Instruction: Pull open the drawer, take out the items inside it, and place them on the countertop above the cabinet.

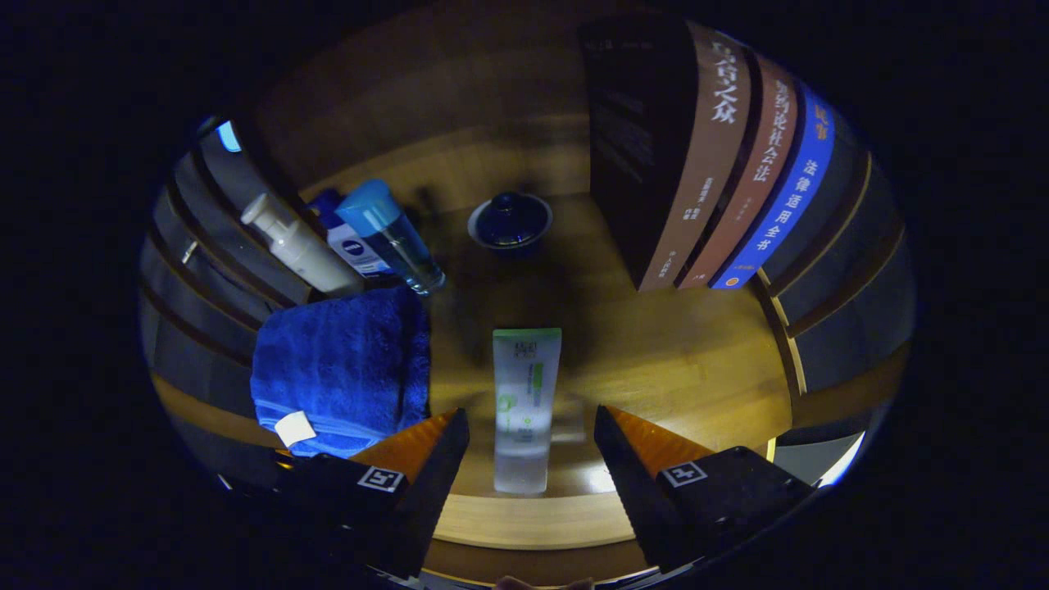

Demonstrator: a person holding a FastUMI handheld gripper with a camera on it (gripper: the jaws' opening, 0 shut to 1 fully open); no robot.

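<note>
Gripper view: gripper fingers spread wide apart, the white squeeze tube with a green band lying between them on the wooden countertop.

The tube lies flat, untouched by either finger, its long axis running straight away along the fingers: clear end nearest, green-edged end pointing toward the far wall. It rests close to the counter's front lip, so I judge a nudge from a retreating finger could roll or slide it off. Left of the tube sits a folded blue terry towel; beyond that lean a white pump bottle and a blue-capped clear bottle. Farther back stands a dark lidded bowl, with upright books to its right.
</note>
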